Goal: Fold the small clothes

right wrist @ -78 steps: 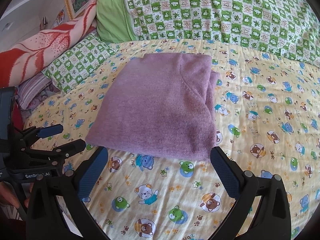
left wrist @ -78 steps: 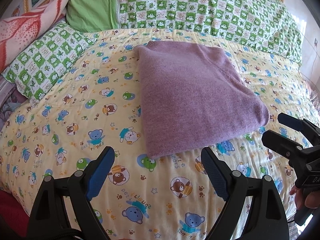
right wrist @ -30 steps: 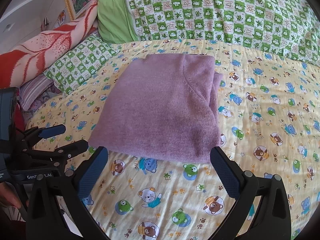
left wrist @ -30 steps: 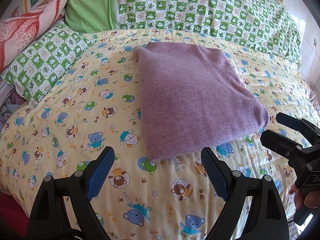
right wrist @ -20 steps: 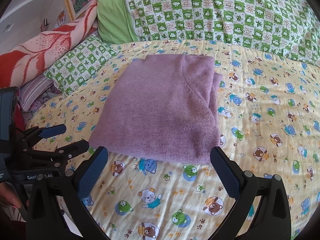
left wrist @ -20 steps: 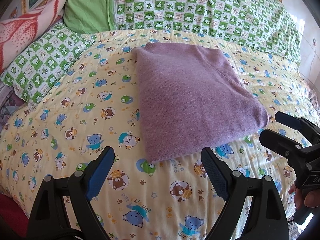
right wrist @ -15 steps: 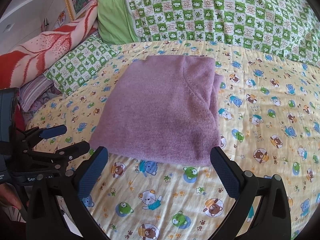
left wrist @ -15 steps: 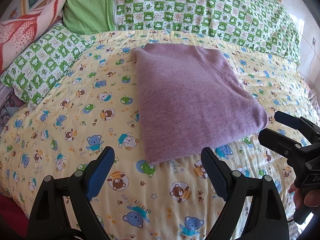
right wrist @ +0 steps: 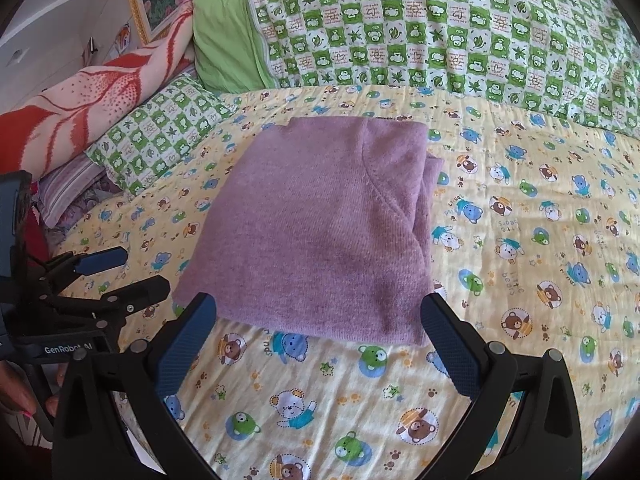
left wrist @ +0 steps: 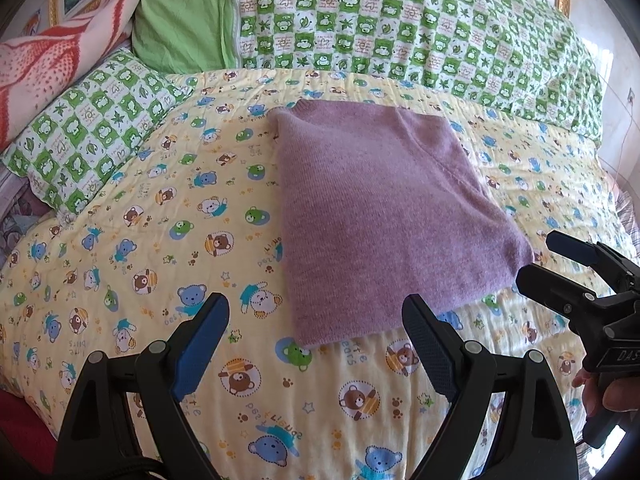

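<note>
The purple sweater [left wrist: 384, 216] lies flat on the bed [left wrist: 120, 248], already folded into a neat rectangle, and it is directly ahead of both claws. Its long axis runs away from the claws toward the green checked pillows [right wrist: 440, 28], so the short near edge is the one that faces them. In the right wrist view this near edge lies just beyond the fingertips of the right claw [right wrist: 318, 320] and spans almost the whole gap between them. The left claw [left wrist: 316, 320] is a little more to the side: only the near left corner of the sweater falls between its fingers (the rest goes off to its right).

Both claws are wide open and hold nothing, and neither touches the cloth. I judge that the right claw is slightly nearer to the near edge. A further fold would probably bring this near edge away toward the far edge, but the sweater may be finished already.
</note>
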{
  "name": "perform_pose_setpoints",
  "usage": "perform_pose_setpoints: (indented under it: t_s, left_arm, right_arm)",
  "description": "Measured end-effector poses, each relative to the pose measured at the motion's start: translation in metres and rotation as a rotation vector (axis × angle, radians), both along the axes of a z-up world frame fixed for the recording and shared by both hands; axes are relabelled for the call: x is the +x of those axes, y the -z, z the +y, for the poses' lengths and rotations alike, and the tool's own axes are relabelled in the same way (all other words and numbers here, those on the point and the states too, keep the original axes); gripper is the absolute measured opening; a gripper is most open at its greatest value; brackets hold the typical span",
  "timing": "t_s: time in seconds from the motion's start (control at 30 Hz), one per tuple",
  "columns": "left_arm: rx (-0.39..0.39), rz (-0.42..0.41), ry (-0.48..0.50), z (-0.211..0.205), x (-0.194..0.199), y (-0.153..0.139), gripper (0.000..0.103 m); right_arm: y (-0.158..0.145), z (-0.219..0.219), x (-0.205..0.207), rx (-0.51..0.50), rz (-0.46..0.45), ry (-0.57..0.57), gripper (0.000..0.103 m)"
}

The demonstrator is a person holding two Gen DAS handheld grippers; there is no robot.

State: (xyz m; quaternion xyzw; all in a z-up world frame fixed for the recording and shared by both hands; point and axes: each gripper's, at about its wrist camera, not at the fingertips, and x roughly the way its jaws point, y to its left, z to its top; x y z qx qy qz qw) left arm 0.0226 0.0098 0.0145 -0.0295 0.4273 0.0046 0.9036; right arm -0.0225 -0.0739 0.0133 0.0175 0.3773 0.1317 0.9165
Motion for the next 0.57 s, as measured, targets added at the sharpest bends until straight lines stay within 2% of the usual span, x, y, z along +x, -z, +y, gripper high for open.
perform_pose_setpoints:
  t_s: [0.57]
  left_arm:
    - [0.035,-0.007,-0.042,0.001,0.029,-0.013,0.088]
  right_arm:
    - [-0.011,-0.014,0.038,0.036,0.024,-0.007,0.102]
